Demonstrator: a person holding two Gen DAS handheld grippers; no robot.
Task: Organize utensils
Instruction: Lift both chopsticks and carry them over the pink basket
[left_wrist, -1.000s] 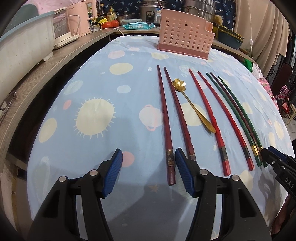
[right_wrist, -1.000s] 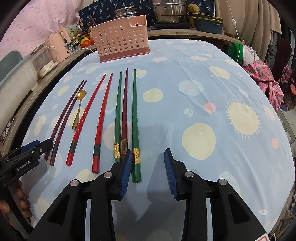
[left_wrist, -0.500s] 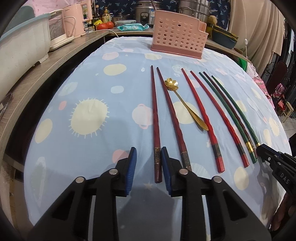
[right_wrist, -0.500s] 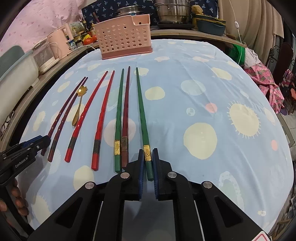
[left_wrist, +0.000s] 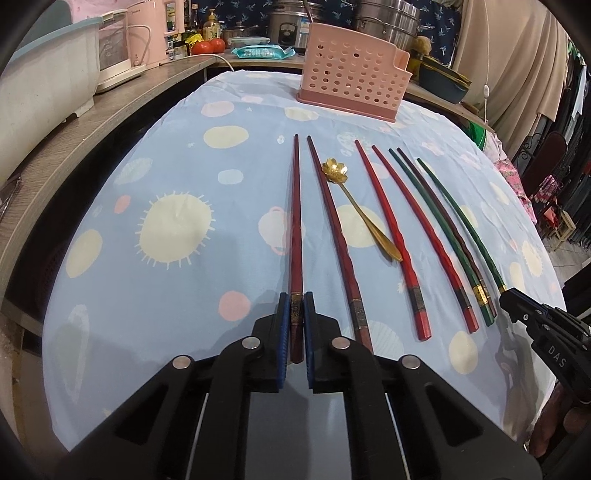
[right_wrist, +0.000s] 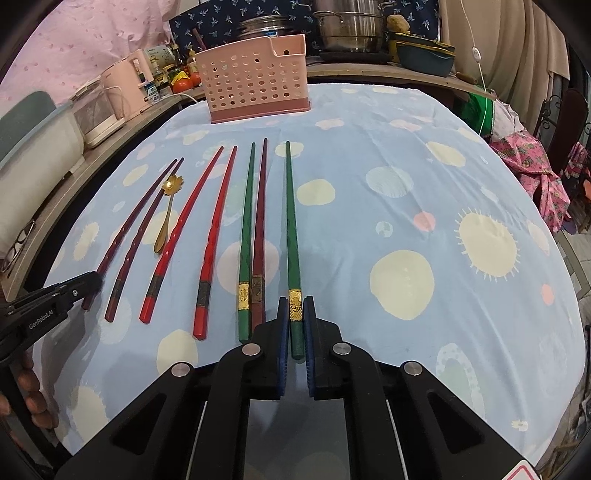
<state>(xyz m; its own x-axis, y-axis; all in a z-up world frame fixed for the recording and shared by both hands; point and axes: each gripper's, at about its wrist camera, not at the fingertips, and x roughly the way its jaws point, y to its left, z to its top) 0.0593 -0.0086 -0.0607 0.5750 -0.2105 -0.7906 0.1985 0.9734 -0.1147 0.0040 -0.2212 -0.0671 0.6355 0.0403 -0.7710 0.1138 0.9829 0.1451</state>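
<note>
Black left gripper (left_wrist: 295, 306), right gripper (right_wrist: 295, 310): blue-padded jaws, silver rivets.

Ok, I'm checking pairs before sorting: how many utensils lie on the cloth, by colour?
Dark red chopsticks: 3
Bright red chopsticks: 2
Green chopsticks: 2
Gold spoon: 1
Total: 8
</note>
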